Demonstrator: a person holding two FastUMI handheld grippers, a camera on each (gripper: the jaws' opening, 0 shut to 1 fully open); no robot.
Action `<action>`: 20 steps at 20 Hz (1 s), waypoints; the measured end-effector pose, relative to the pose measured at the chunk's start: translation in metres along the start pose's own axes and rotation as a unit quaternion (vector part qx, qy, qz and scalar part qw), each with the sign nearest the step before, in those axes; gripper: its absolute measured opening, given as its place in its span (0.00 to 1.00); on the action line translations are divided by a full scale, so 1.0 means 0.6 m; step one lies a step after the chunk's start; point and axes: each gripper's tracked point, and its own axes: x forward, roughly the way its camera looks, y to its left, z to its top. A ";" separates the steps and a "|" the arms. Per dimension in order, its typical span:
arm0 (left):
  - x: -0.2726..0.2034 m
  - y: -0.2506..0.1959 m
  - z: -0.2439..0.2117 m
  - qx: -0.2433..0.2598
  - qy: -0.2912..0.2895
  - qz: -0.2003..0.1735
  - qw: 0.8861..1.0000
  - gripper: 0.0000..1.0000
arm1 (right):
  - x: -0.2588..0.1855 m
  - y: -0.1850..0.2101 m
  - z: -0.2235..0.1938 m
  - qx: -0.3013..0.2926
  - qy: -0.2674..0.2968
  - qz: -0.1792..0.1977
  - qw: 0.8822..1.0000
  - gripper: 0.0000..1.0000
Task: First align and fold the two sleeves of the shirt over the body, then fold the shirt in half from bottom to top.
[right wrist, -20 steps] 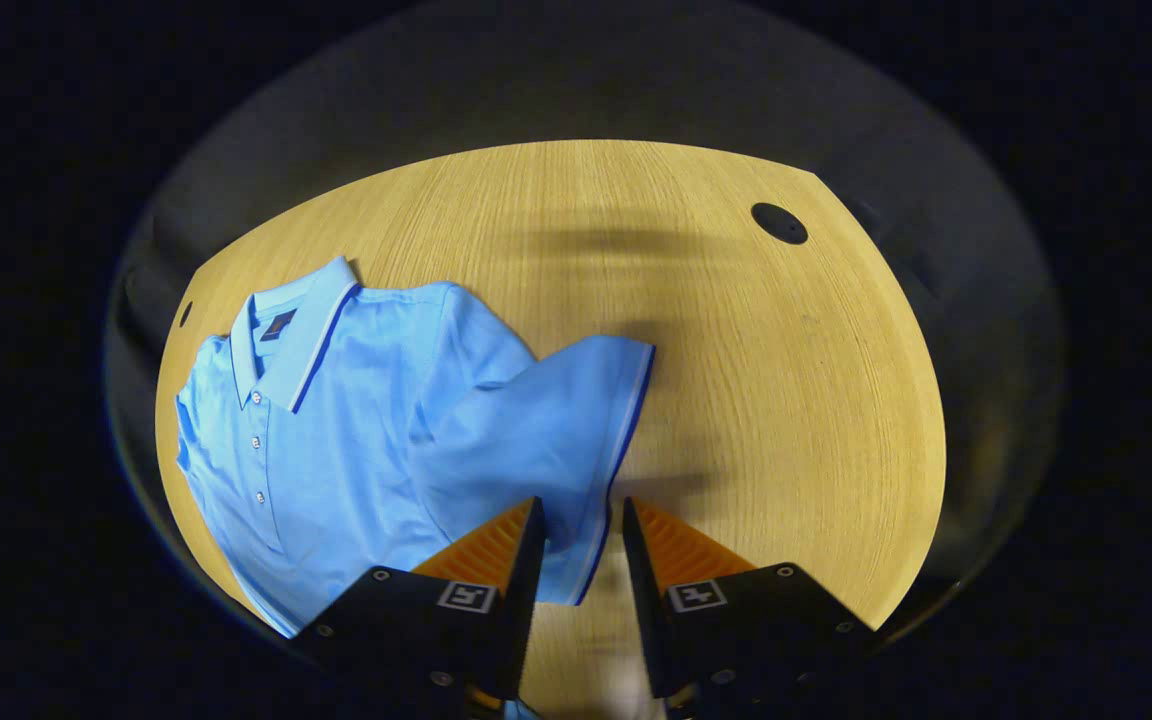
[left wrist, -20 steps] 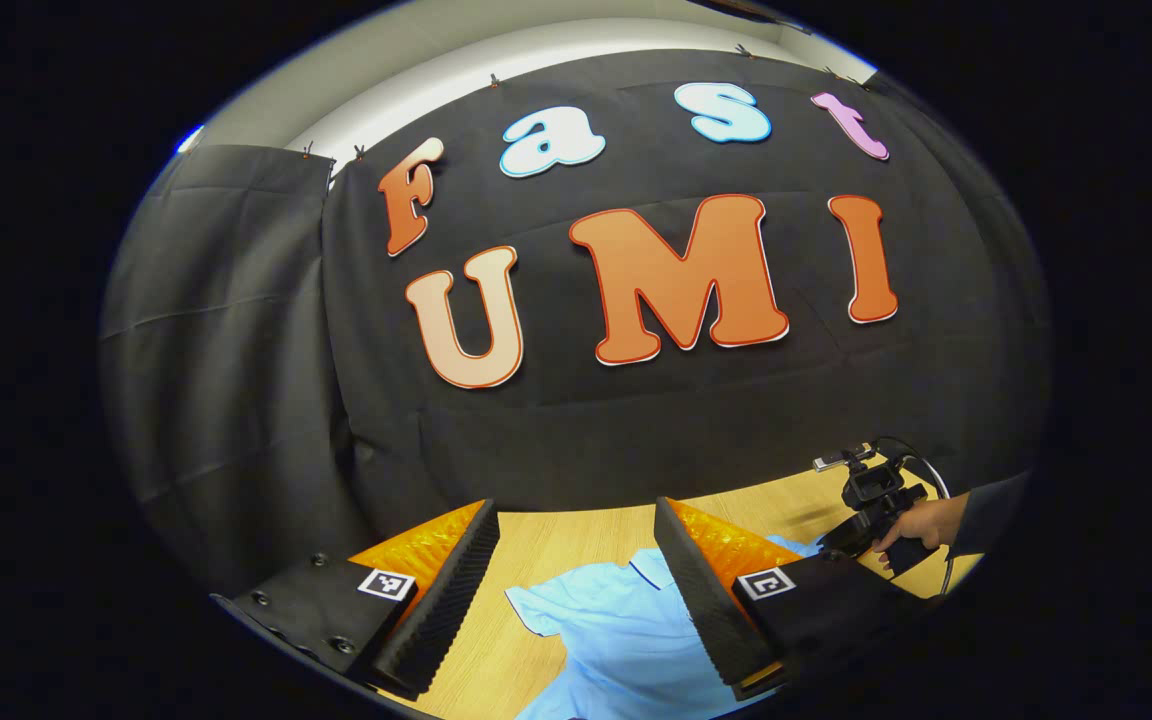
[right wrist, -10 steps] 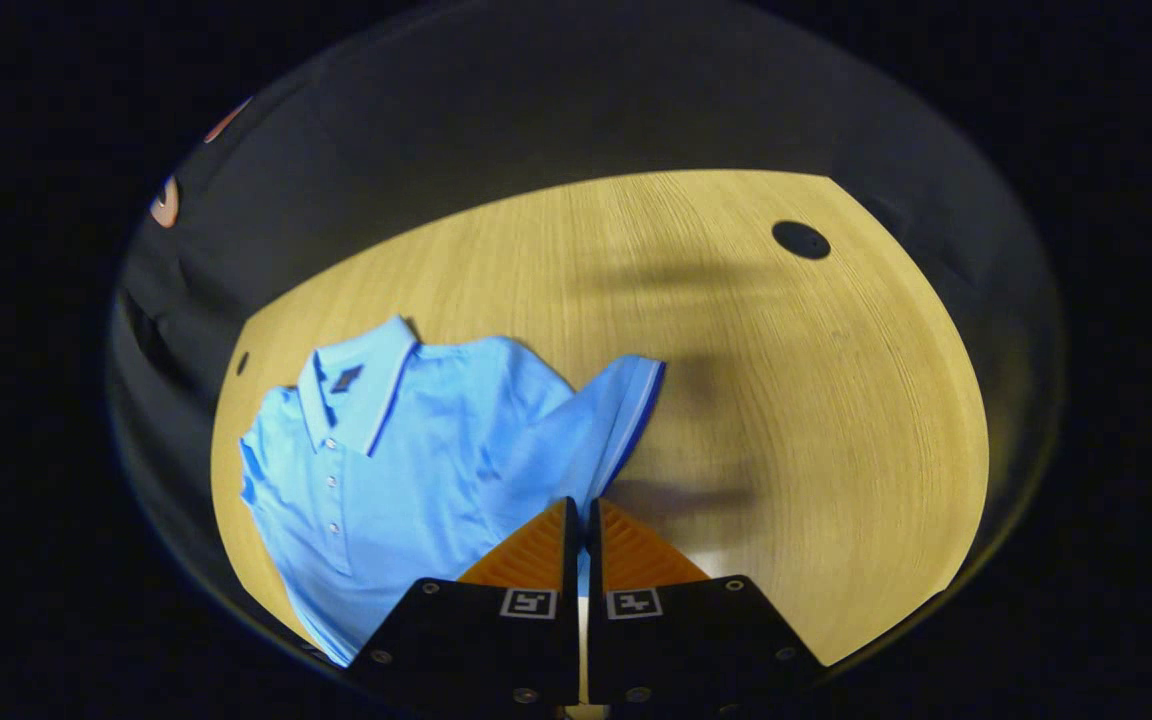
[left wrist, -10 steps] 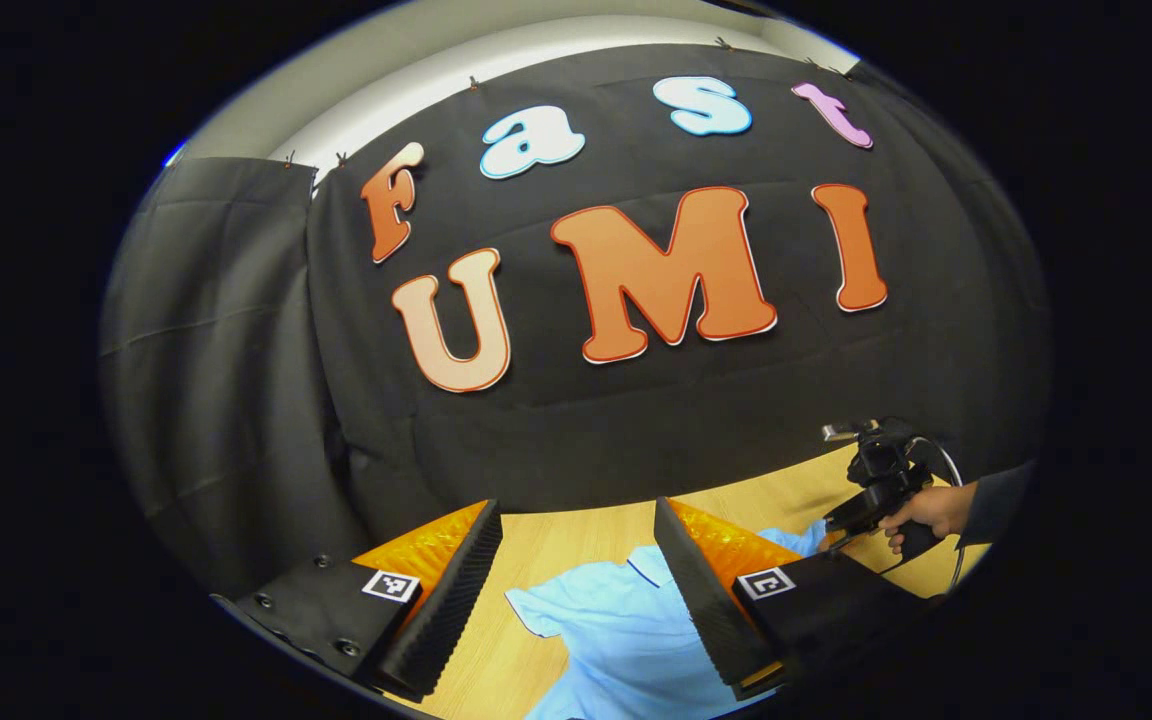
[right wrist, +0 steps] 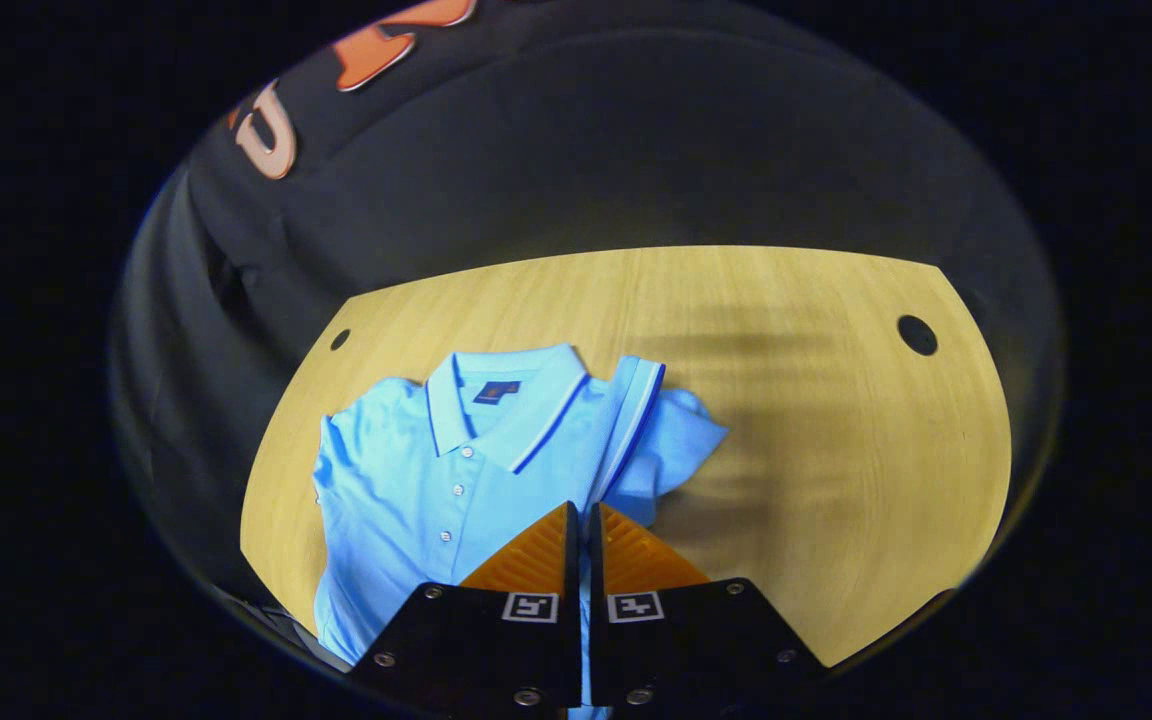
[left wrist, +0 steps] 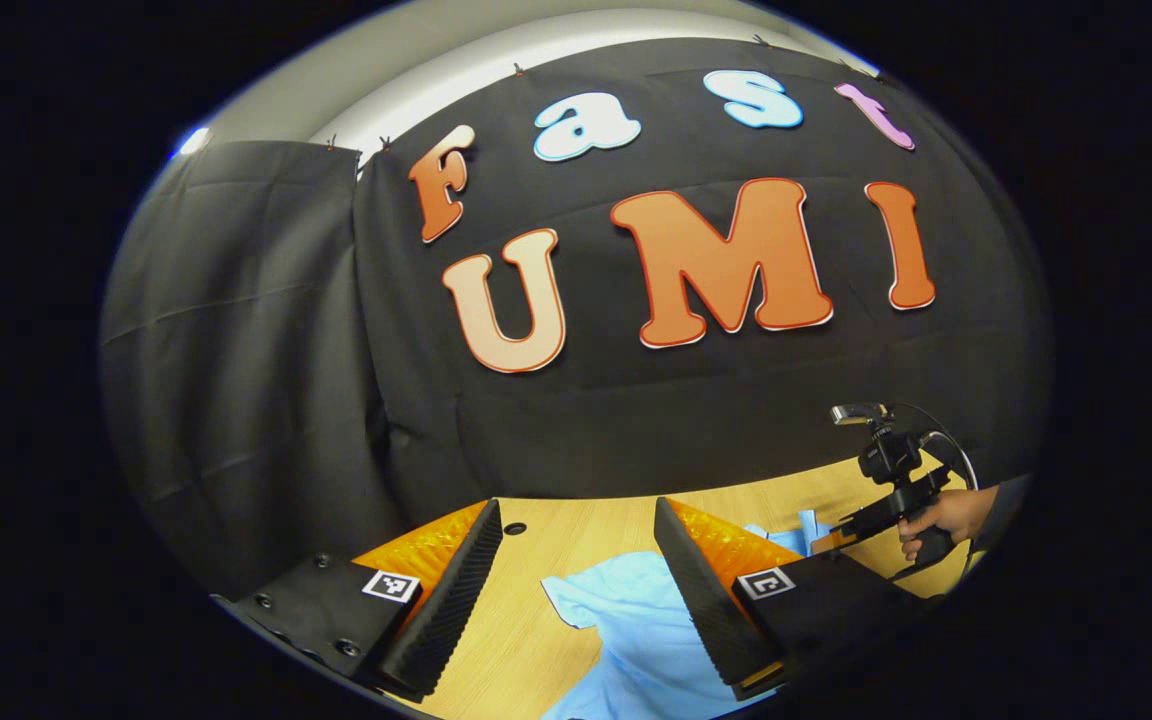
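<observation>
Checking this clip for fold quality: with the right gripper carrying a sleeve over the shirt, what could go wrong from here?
The sleeve is pinched at its edge by the right gripper; thin cloth could slip free before it lies flat. Fabric bunches beside the collar, so the fold may land creased or misaligned. The left gripper hangs open above the shirt, not pinning it, so the body might drag across the table.

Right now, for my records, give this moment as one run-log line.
stage: first sleeve fold | right gripper: shut on sleeve, over shirt | left gripper: open, idle | table
</observation>
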 end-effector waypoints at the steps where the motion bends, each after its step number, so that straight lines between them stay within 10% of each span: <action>1: 0.004 0.007 -0.008 -0.006 0.006 0.004 1.000 0.99 | 0.007 0.016 0.000 -0.005 0.001 0.006 1.000 0.04; 7: 0.062 0.036 -0.101 -0.054 0.088 -0.004 0.995 0.99 | 0.017 0.118 -0.031 -0.002 0.039 0.071 0.997 0.16; 13: 0.145 0.065 -0.223 -0.092 0.223 -0.033 0.970 1.00 | -0.041 0.077 -0.007 -0.018 -0.004 0.015 1.000 0.22; 20: 0.219 0.060 -0.360 -0.134 0.354 -0.093 0.921 0.97 | -0.155 0.019 -0.023 0.040 -0.049 -0.067 0.996 0.55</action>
